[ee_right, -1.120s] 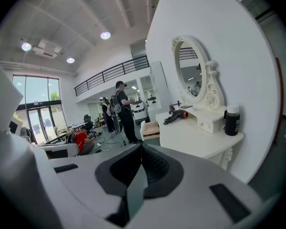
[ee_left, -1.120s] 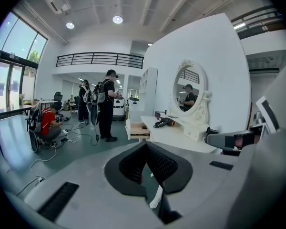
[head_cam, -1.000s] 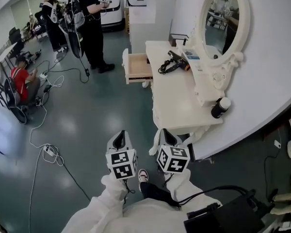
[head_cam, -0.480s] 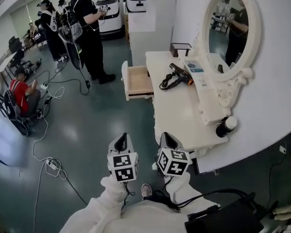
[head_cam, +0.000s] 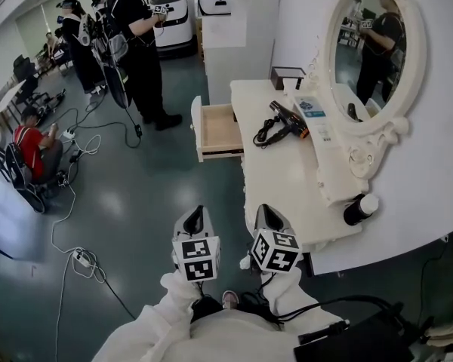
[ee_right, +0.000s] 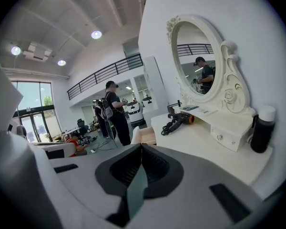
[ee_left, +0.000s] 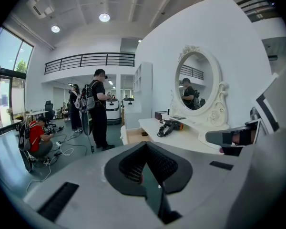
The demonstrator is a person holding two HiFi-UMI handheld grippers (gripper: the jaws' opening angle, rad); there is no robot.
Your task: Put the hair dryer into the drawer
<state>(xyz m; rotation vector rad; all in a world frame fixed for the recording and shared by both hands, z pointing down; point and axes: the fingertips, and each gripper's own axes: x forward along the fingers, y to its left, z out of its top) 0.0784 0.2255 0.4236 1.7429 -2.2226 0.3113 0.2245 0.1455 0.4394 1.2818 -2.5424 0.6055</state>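
A black hair dryer (head_cam: 287,122) with an orange nozzle and a coiled cord lies on the white dressing table (head_cam: 287,183), near its far end. The table's drawer (head_cam: 217,130) stands pulled out to the left, with a small dark item inside. My left gripper (head_cam: 194,219) and right gripper (head_cam: 266,216) are side by side near the table's front end, well short of the dryer. Both are shut with nothing between their jaws. The dryer (ee_left: 170,126) and drawer (ee_left: 133,135) show ahead of the left gripper (ee_left: 145,146). The right gripper (ee_right: 140,148) sees the dryer (ee_right: 180,121) too.
An oval mirror (head_cam: 374,44) backs the table. A black bottle with a white cap (head_cam: 360,208) stands at its near right, a small dark box (head_cam: 287,75) at the far end. People (head_cam: 140,40) stand beyond the drawer, one in red (head_cam: 29,138) crouches left, and cables (head_cam: 75,240) trail on the floor.
Both grippers and the head have moved forward along the floor towards the table; the dryer and drawer appear nearer. Both pairs of jaws stay shut.
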